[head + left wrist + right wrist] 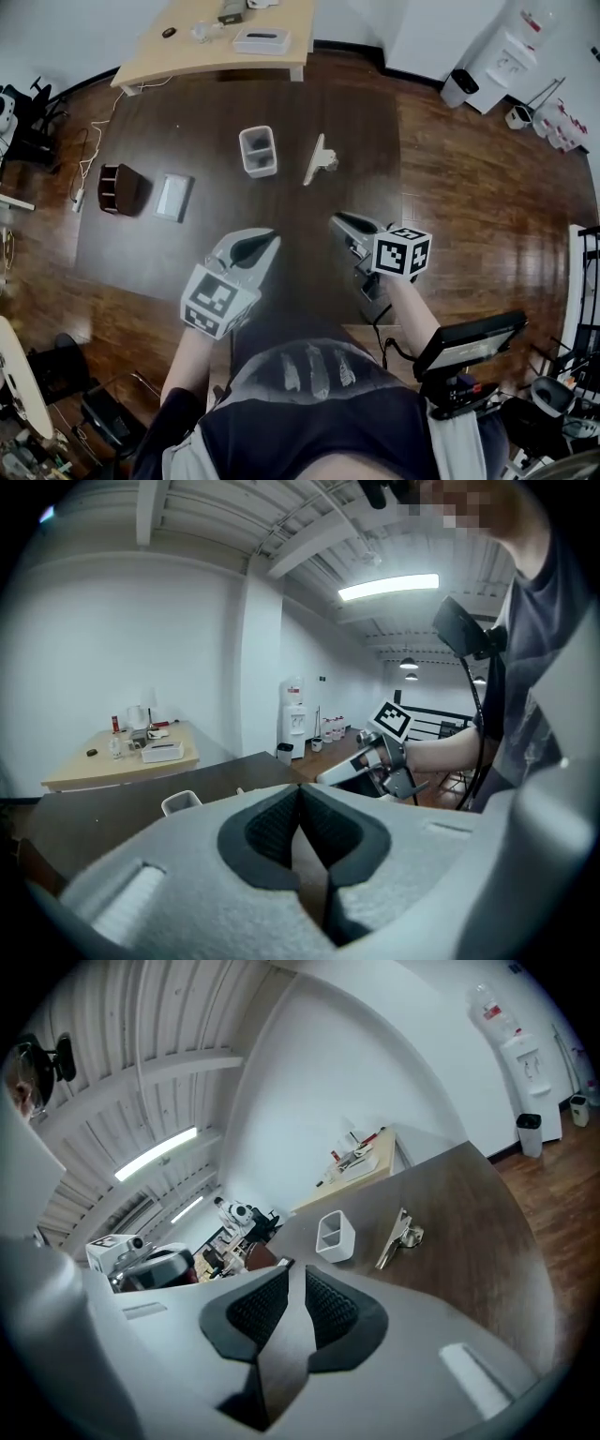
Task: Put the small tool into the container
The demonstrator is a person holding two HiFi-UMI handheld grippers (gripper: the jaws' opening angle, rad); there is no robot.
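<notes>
your left gripper (265, 242) jaws shut, empty; right gripper (339, 221) cracked open, empty. open table (375, 141) ahead. small tool (320, 159) upper centre, long axis up-down in frame, just right of container (258, 151).

Premises: an office-style lab or test room. White walls, exposed ceiling beams with a strip light (388, 587), and a polished wood floor (487, 187). A water dispenser (514, 47) and a waste bin (458, 88) stand by the far wall. A cluttered pale desk (187, 56) stands beyond a dark worktop (197, 122).
</notes>
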